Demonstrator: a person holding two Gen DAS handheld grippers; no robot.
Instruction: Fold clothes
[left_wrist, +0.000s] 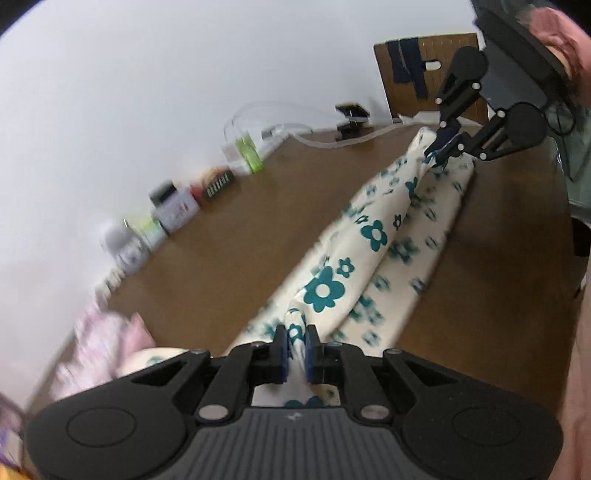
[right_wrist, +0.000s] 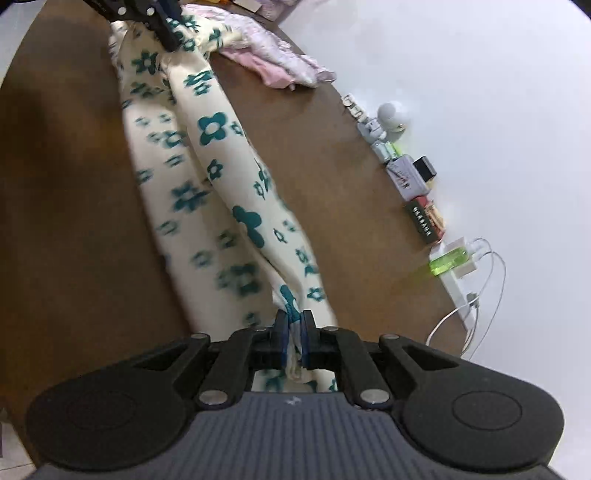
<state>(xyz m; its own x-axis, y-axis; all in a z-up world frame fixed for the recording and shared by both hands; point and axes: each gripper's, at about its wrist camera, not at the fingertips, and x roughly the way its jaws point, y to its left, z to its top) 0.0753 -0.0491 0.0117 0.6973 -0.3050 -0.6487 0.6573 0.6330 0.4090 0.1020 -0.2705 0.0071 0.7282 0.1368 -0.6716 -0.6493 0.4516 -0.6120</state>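
Pinching soft cream cloth (left_wrist: 369, 258) printed with teal flowers, the left gripper (left_wrist: 295, 341) and right gripper (right_wrist: 293, 328) each clamp one end, stretching it into a long ridge above the brown table (left_wrist: 229, 236); box lettering is too blurred to read.

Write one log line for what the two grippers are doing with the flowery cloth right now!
left gripper: shut on flowery cloth | right gripper: shut on flowery cloth | cloth: stretched between both over brown table
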